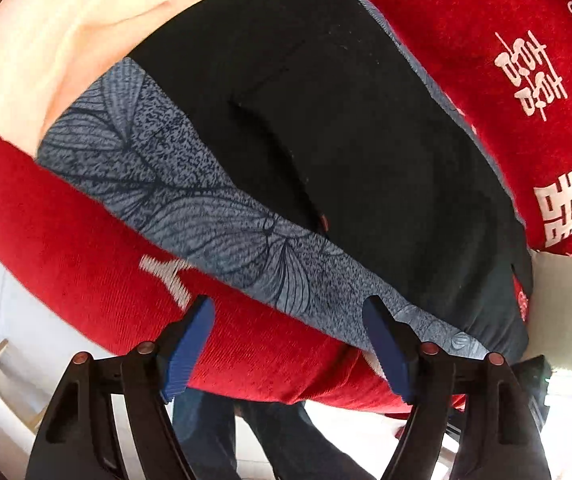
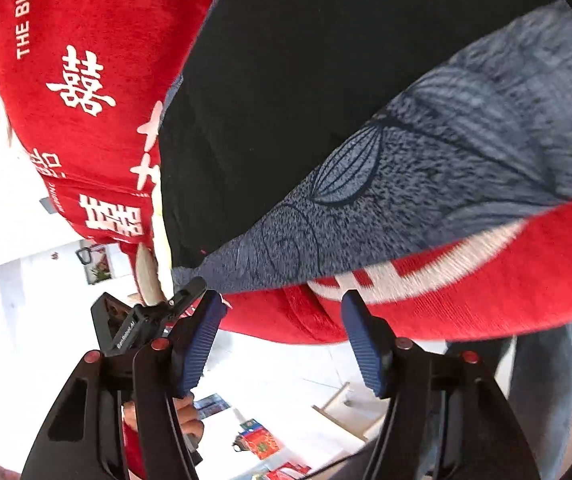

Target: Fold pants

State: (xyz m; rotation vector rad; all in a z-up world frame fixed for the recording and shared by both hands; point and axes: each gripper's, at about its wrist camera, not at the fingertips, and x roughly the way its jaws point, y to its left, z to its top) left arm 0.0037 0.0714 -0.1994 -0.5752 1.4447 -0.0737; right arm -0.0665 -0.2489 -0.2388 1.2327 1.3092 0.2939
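The black pants (image 1: 350,152) lie flat on a grey leaf-print cloth (image 1: 189,208), which lies on a red blanket (image 1: 85,248) with white characters. My left gripper (image 1: 290,316) is open and empty, its blue pads over the near edge of the grey cloth and the blanket. In the right wrist view the pants (image 2: 294,92) fill the upper middle above the grey cloth (image 2: 426,196). My right gripper (image 2: 281,308) is open and empty just off the blanket's edge (image 2: 486,292). The left gripper (image 2: 153,312) shows at its left, touching the cloth's corner.
A peach sheet (image 1: 57,40) lies beyond the blanket. A pale cushion (image 1: 562,312) sits by the pants' right end. The person's jeans-clad legs (image 1: 213,432) stand at the bed edge on a white floor. Small red packages (image 2: 261,442) lie on the floor.
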